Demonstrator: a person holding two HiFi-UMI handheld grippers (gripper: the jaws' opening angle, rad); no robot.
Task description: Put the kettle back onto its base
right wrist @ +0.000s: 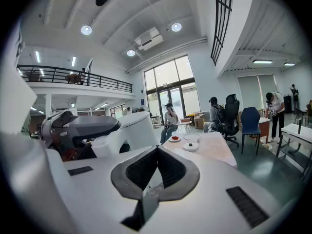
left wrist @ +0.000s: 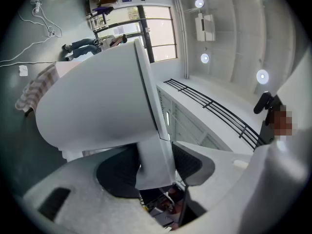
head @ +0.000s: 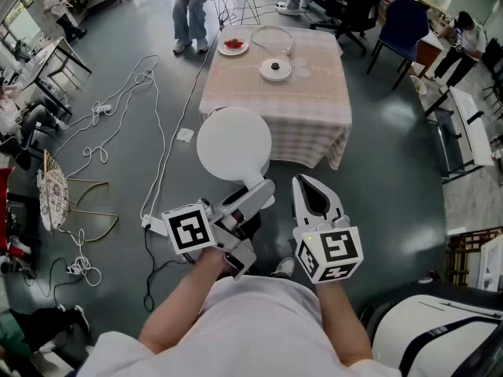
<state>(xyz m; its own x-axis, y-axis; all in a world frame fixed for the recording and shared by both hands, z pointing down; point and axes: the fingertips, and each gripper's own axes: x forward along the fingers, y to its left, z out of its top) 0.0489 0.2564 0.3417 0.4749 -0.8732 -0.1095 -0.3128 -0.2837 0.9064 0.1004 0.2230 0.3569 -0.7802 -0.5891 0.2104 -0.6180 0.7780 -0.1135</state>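
Note:
A white kettle (head: 233,143) hangs in the air in front of the table, seen from above as a round lid. My left gripper (head: 253,197) is shut on its handle; in the left gripper view the handle (left wrist: 155,152) runs between the dark pads and the kettle body (left wrist: 97,108) fills the frame. The round white base (head: 275,69) with a dark centre lies on the table's far half, also visible in the right gripper view (right wrist: 190,146). Beside the left one, my right gripper (head: 306,187) is shut and empty, its pads meeting (right wrist: 157,152).
The table (head: 236,100) wears a checked cloth and carries a plate of red food (head: 233,45) and a looped white cord (head: 272,32). Cables (head: 118,116) trail over the floor at left. A person (head: 192,6) stands behind the table; chairs (head: 405,22) are at right.

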